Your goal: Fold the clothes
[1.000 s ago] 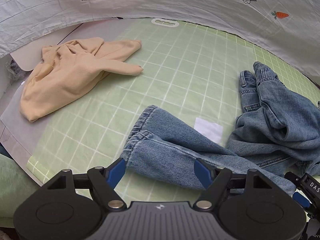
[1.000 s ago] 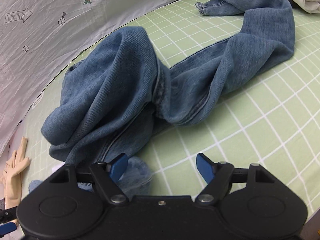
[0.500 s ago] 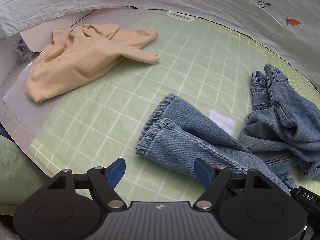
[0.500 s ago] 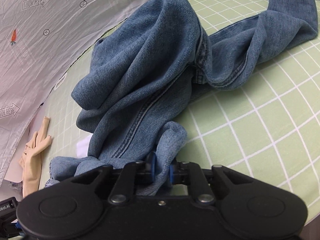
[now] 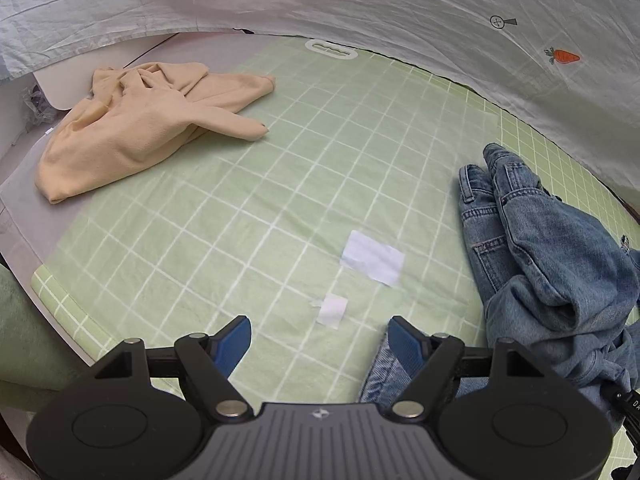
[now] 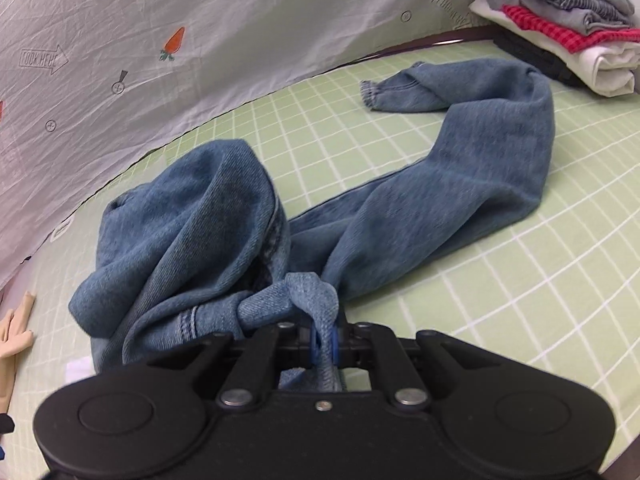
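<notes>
Crumpled blue jeans (image 6: 200, 232) lie on the green checked mat (image 6: 520, 280), one leg (image 6: 500, 152) trailing toward the far right. My right gripper (image 6: 326, 344) is shut on a bunched fold of the denim, which is lifted a little off the mat. In the left wrist view the jeans (image 5: 552, 264) are heaped at the right, and a leg hem (image 5: 380, 376) shows just under the right finger. My left gripper (image 5: 320, 340) hangs open over the bare mat (image 5: 240, 220) with nothing between its fingers.
A beige garment (image 5: 148, 128) lies crumpled at the mat's far left. Two white paper patches (image 5: 372, 256) (image 5: 332, 310) sit on the mat. Folded clothes are stacked (image 6: 560, 28) at the far right. A printed grey sheet (image 6: 200, 40) hangs behind.
My right gripper shut on a fold of the jeans and pulled it up and along. The jeans leg slid out from under my left gripper, baring a small white patch.
</notes>
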`<state>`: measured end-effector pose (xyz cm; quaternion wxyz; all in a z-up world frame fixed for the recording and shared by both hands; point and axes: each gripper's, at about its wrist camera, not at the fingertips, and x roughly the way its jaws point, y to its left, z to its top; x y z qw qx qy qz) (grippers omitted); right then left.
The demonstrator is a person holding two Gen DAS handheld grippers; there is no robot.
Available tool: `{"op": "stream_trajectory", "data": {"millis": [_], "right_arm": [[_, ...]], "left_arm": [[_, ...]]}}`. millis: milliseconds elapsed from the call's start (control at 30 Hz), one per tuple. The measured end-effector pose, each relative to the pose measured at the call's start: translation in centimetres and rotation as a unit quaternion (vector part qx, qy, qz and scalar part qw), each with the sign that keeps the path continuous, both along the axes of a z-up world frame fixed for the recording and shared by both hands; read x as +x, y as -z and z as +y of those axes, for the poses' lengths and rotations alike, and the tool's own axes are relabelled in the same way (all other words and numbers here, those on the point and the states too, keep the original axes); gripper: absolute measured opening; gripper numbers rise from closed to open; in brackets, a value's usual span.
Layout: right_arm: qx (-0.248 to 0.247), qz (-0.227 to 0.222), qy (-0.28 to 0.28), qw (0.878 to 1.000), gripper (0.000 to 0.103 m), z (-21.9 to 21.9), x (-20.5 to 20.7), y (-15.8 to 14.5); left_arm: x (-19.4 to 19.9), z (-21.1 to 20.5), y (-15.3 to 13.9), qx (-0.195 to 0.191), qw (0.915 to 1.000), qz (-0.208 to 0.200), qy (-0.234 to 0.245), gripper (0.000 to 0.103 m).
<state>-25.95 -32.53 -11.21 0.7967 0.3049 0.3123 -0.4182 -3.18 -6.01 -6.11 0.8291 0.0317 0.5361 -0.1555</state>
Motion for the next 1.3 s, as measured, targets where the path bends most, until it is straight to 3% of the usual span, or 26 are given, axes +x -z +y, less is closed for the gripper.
{"op": "stream_trajectory", "data": {"millis": [333,500,633,733,833,967,1100,1167,1300], "right_arm": [[-0.078,0.038,0.077,0.993,0.007,-11.5,-6.7,-1.4],[-0.07,0.043,0.08,0.993,0.012,-14.9,-8.2,-1.5],[-0.045,0.044,0.072,0.995,0.052,-15.0,-8.6,-1.3],[-0.008,0.039,0.069,0.997,0.06,-14.9,-8.8,-0.2],[0.026,0.043,0.068,0.996,0.059,-15.1,-8.6,1.2],[0.039,0.041,0.067,0.996,0.034,-15.8,-7.6,2.3],[0.034,0.064,0.051,0.996,0.033,-17.0,-5.0,2.9],[0.028,0.08,0.035,0.996,0.033,-18.0,-3.2,2.8],[0.032,0.08,0.006,0.996,0.033,-21.2,0.4,2.8]], "left_arm": [[-2.9,-7.5,-0.9,-0.016,0.9997,-0.006,-0.015,0.076],[-2.0,-10.8,-0.5,-0.029,0.9994,-0.001,-0.017,0.076],[0.1,-13.0,0.5,-0.045,0.9989,0.009,-0.009,0.076],[2.1,-15.0,1.8,-0.06,0.9977,0.03,0.003,0.077],[3.6,-17.2,3.6,-0.074,0.9955,0.052,0.029,0.077],[5.0,-19.9,5.4,-0.072,0.994,0.059,0.057,0.077],[6.0,-21.8,5.9,-0.081,0.9905,0.053,0.098,0.074],[6.6,-22.8,6.1,-0.08,0.9887,0.047,0.117,0.06],[8.4,-24.4,7.2,-0.079,0.9885,0.047,0.121,0.047]]}}
